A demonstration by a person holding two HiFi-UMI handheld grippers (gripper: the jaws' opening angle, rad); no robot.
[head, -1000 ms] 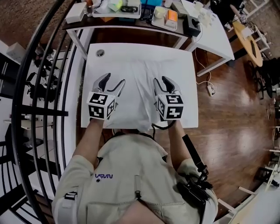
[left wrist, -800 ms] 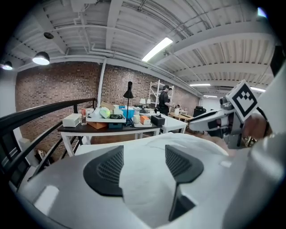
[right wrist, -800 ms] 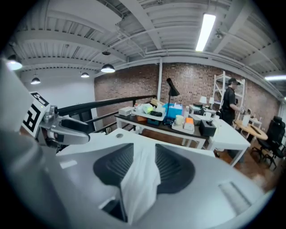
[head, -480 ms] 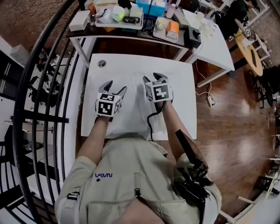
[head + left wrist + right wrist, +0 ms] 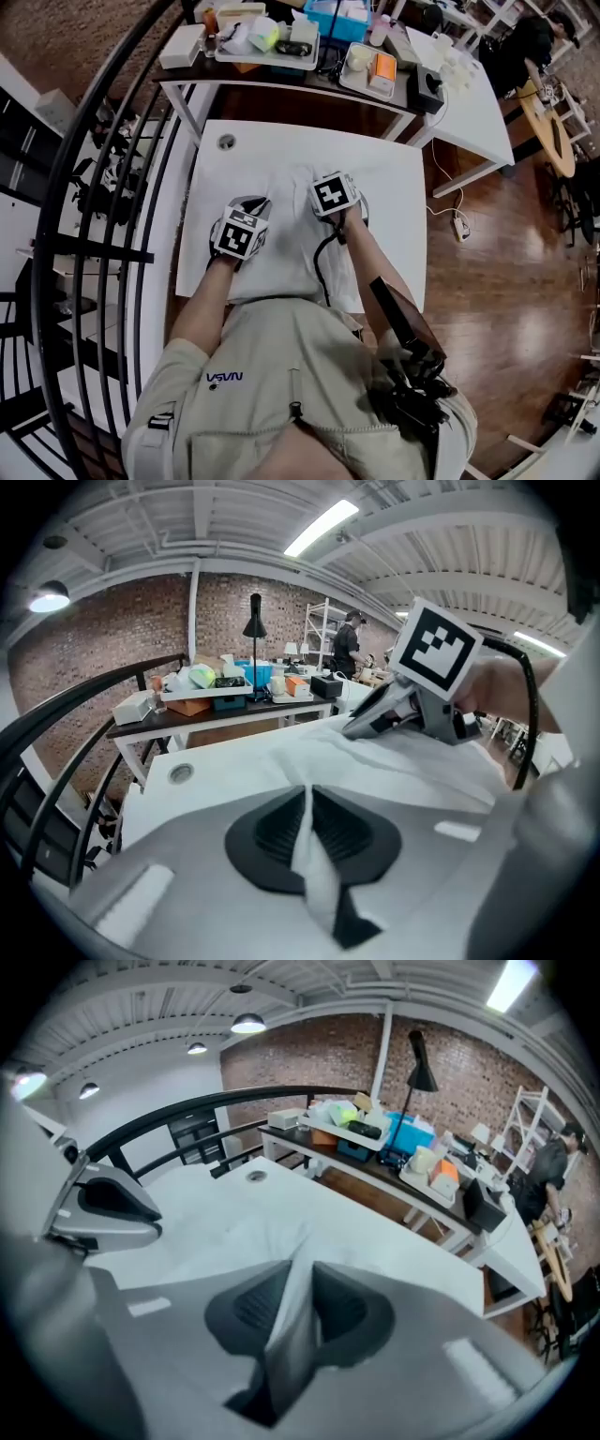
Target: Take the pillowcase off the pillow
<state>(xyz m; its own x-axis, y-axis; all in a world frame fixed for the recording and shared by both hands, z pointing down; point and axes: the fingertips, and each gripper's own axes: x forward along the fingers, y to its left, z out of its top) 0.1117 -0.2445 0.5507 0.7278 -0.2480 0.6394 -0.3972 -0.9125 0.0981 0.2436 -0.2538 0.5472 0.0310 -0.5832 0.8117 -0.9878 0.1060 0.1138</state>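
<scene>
Now left gripper (image 5: 307,799), right gripper (image 5: 298,1274) fingers (image 5: 272,829) just closed onto pillowcase (image 5: 286,253); white table (image 5: 394,187), cluttered desk (image 5: 216,719), brick wall (image 5: 112,658).

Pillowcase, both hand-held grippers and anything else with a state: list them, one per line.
pillowcase: spread on the white table, pinched up in two folds.
left hand-held gripper: jaws have just been closing, now shut on a pillowcase fold.
right hand-held gripper: jaws have just been closing, now shut on a pillowcase fold.
ceiling lamp: lit.
</scene>
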